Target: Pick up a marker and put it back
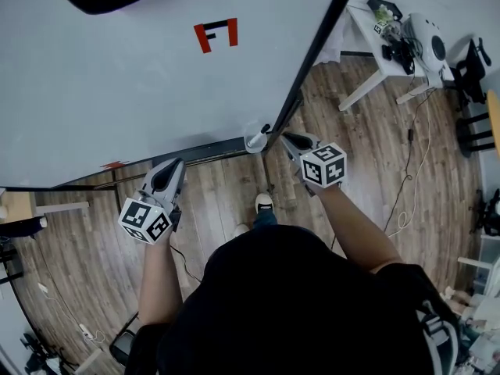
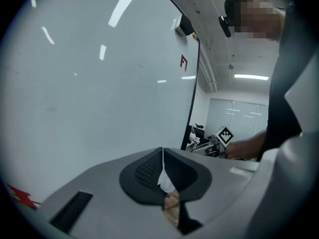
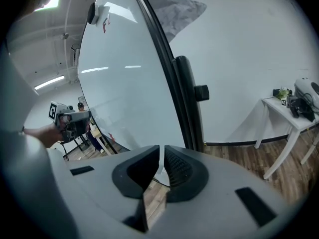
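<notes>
Bright, even ceiling light; streaky glare on whiteboard (image 2: 99, 83); fisheye-warped, vignetted edges.

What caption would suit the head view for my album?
Person at a whiteboard, left gripper held back, right gripper beside the marker cup.

Glossy whiteboard (image 1: 117, 69), wood-plank floor (image 1: 375, 131), matt grey plastic left gripper (image 1: 176, 164).

On the whiteboard (image 1: 94, 92) stands a mark (image 1: 216, 34) like two letters F, one red, one black; the left gripper view shows it small, red, near the board's edge
</notes>
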{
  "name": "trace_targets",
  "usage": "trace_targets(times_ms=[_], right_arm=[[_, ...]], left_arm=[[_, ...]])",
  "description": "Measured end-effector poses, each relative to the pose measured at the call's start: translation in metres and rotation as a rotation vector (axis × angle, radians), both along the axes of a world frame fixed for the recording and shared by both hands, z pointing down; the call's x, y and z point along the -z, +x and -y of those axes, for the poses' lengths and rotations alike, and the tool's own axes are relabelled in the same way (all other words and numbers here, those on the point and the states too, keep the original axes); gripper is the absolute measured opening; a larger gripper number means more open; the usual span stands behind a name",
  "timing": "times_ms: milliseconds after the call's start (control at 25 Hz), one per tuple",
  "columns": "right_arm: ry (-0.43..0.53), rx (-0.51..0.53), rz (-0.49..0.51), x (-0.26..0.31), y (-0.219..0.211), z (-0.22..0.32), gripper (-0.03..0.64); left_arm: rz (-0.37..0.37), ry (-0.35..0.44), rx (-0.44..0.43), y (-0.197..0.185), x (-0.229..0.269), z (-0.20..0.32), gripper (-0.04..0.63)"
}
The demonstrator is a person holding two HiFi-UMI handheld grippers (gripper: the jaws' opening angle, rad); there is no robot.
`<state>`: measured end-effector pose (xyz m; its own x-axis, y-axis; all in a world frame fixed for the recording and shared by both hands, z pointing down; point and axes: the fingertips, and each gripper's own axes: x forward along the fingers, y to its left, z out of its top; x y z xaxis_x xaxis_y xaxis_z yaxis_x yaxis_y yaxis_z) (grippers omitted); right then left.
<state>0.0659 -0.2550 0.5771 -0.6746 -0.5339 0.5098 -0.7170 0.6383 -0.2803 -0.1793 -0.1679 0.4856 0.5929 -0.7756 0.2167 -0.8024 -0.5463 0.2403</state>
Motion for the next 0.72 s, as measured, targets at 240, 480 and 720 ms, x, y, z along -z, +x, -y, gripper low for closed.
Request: trace_targets(times_ms=[240,480,720], right_arm=[[-0.051,0.016,-0.022,-0.030,-0.007,0.011,0.048],[-0.101,0.027,-0.041,-0.059,-0.015,0.020,0.067],[-0.139,0.026,-0.025,-0.075,-0.024,0.028,0.075]], left_arm=[[0.001,-0.014,0.010,-0.002,-0.006,0.008,0.015],[-0.002,-0.034,0.022,-0.007,-0.013,0.012,0.015],[-0.004,-0.049,0.031,-0.011,-0.018,0.015,0.015]])
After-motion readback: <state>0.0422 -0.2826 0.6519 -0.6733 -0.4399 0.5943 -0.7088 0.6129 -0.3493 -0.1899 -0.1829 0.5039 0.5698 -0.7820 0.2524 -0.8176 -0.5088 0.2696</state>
